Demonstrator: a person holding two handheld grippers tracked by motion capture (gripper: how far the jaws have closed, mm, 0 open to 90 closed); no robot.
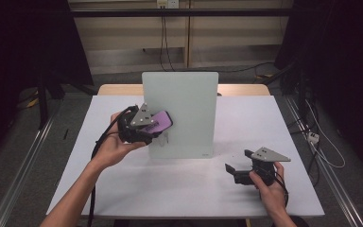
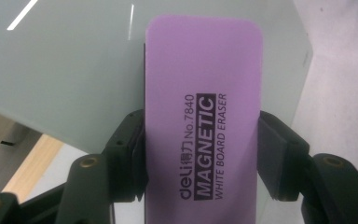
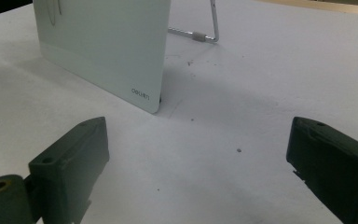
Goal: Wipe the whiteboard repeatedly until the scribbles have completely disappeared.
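Your left gripper pinches the purple eraser by its long edges, flat face toward the standing whiteboard, likely for wiping. Your right gripper rests on the worktop, fingers spread, empty.

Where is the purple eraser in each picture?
High view: the purple eraser sits left of the middle, held by the left gripper against the white board.
Left gripper view: it stands in the middle, clamped between the two black jaws, with the board behind it.
Right gripper view: the eraser is not in it.
Shared landmark: the white board; in the right gripper view it stands at upper left.
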